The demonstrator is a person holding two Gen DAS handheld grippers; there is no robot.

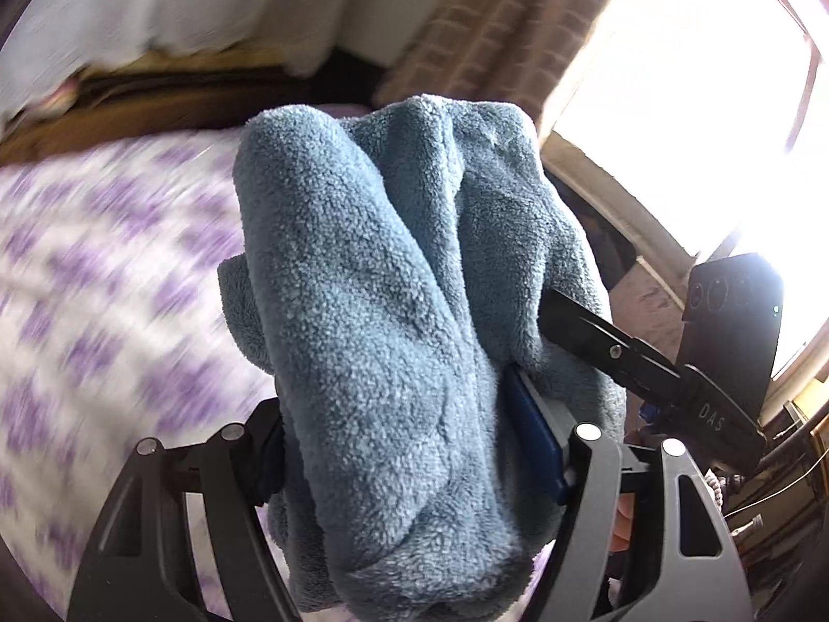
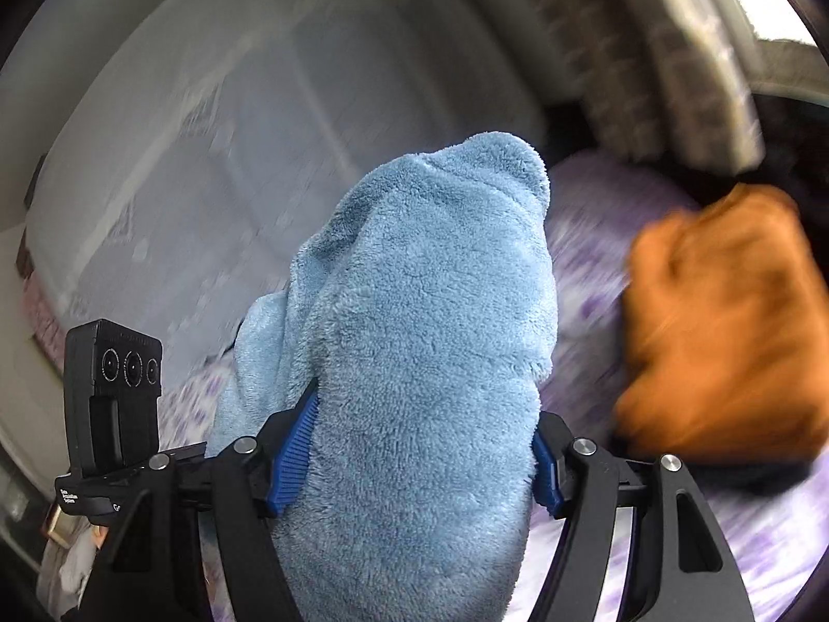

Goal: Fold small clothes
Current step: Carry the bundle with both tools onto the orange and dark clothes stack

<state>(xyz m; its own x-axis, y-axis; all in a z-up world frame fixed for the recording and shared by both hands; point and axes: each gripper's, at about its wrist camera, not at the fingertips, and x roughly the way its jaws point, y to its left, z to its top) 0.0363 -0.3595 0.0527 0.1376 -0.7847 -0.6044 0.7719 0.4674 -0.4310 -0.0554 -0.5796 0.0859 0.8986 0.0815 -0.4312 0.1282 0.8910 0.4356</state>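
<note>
A fluffy blue cloth (image 1: 394,321) is bunched between the fingers of my left gripper (image 1: 409,461), which is shut on it and holds it above the bed. The same blue cloth (image 2: 425,352) fills the right wrist view, clamped between the blue pads (image 2: 292,453) of my right gripper (image 2: 414,461). The cloth drapes over both grippers and hides their fingertips. The right gripper's body (image 1: 673,368) shows at the right of the left wrist view, and the left gripper's body (image 2: 111,399) at the left of the right wrist view.
A bedspread with purple and white pattern (image 1: 103,285) lies below. An orange cloth (image 2: 725,321) lies on it to the right. A bright window (image 1: 699,103) and a brown curtain (image 1: 492,36) stand beyond. A white wardrobe (image 2: 207,155) is behind.
</note>
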